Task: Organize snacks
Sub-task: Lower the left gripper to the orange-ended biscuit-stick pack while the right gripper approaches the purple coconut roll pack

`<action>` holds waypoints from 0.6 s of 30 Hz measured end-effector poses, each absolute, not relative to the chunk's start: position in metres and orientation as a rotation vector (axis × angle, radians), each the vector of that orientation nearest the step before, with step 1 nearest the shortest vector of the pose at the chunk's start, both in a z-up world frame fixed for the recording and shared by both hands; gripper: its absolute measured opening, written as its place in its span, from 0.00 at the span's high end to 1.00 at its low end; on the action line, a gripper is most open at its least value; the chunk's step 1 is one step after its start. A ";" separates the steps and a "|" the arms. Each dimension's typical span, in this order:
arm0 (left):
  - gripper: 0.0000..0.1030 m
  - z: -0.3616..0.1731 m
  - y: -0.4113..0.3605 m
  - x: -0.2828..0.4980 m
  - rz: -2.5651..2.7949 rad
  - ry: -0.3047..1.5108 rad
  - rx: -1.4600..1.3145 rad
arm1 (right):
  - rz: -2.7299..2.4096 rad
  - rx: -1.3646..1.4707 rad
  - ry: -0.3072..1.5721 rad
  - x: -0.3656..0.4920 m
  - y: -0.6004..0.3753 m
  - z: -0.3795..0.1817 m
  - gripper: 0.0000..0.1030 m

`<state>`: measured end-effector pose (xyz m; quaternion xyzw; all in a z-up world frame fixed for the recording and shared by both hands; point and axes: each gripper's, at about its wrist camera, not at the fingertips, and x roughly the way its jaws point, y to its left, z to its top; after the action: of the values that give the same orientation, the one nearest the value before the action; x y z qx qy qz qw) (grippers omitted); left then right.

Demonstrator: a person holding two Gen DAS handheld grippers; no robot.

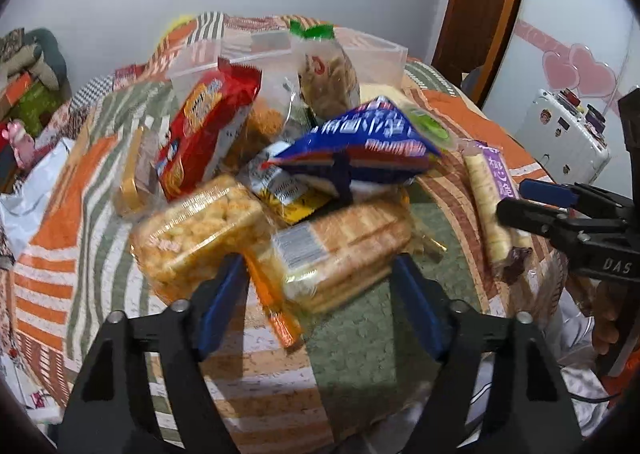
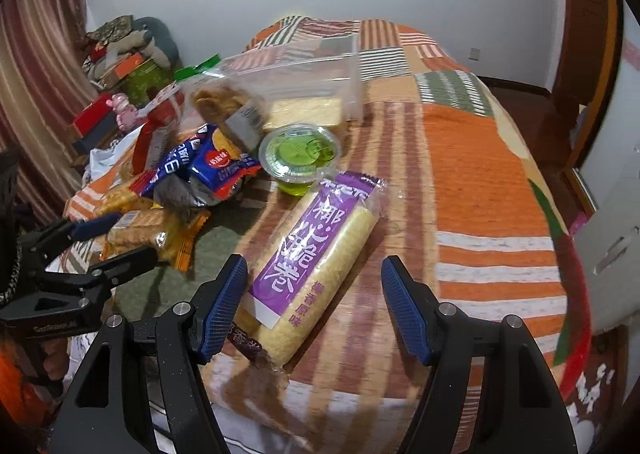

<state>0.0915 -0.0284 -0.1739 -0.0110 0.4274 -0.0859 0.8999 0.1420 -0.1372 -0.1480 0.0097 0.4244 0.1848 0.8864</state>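
Setting: bedroom with a white wall and a small dark screen hung at 12 o'clock; the work surface is a bed under a patchwork quilt (image 2: 472, 158) in orange, green and brown stripes.
Snack pile: heaped on the quilt, at the centre of the left wrist view; a red cracker bag (image 1: 204, 126), a blue bag (image 1: 360, 142) on top, a clear tray of puffed bites (image 1: 200, 234) and a biscuit pack (image 1: 340, 250).
Container: a clear plastic bin (image 2: 320, 78) sits behind the pile at 12 o'clock, some snacks leaning on it.
Apart from the pile: a purple roll pack (image 2: 316, 258) lies on the quilt, with a green jelly cup (image 2: 300, 154) just beyond its far end at 11 o'clock.
Left gripper (image 1: 320, 294): tongs spread apart and empty, tilted down at the biscuit pack, whose near end lies between the tips.
Right gripper (image 2: 316, 302): tongs spread wide, empty, angled down over the near end of the purple roll pack, which sits nearer the left pad.
Step in hand: likely the approach to a first pick; nothing is gripped.
Next move: probably lower each gripper, centre the pack between the pads, close gently on the crinkly wrap, then carry it toward the bin.
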 end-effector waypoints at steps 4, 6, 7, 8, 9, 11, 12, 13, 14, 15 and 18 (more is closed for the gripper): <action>0.37 -0.167 -0.030 0.088 -0.190 0.879 -0.019 | 0.399 0.036 0.875 0.140 -0.139 -0.144 0.36; 0.37 -0.157 -0.030 0.082 -0.190 0.850 -0.004 | 0.422 0.039 0.877 0.140 -0.136 -0.144 0.36; 0.35 -0.152 -0.030 0.080 -0.194 0.836 0.003 | 0.426 0.039 0.877 0.141 -0.135 -0.144 0.36; 0.33 -0.146 -0.030 0.078 -0.201 0.820 0.007 | 0.429 0.037 0.878 0.141 -0.133 -0.145 0.36; 0.26 -0.143 -0.030 0.079 -0.209 0.809 0.008 | 0.435 0.038 0.882 0.142 -0.132 -0.147 0.36; 0.19 -0.140 -0.031 0.084 -0.242 0.807 0.002 | 0.447 0.049 0.894 0.143 -0.129 -0.151 0.36; 0.19 -0.140 -0.033 0.089 -0.270 0.817 -0.005 | 0.453 0.053 0.898 0.143 -0.128 -0.151 0.36; 0.19 -0.142 -0.035 0.093 -0.305 0.834 -0.010 | 0.459 0.056 0.900 0.143 -0.128 -0.152 0.36; 0.19 -0.145 -0.039 0.099 -0.342 0.860 -0.010 | 0.459 0.053 0.899 0.142 -0.128 -0.152 0.36; 0.19 -0.149 -0.043 0.104 -0.370 0.882 -0.002 | 0.458 0.051 0.899 0.141 -0.127 -0.152 0.36; 0.19 -0.156 -0.052 0.112 -0.391 0.886 0.068 | 0.464 0.060 0.898 0.141 -0.129 -0.151 0.36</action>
<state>0.1117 -0.0522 -0.1563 0.0325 0.4259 -0.1878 0.8845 0.1410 -0.1292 -0.1509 0.0287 0.4300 0.2220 0.8747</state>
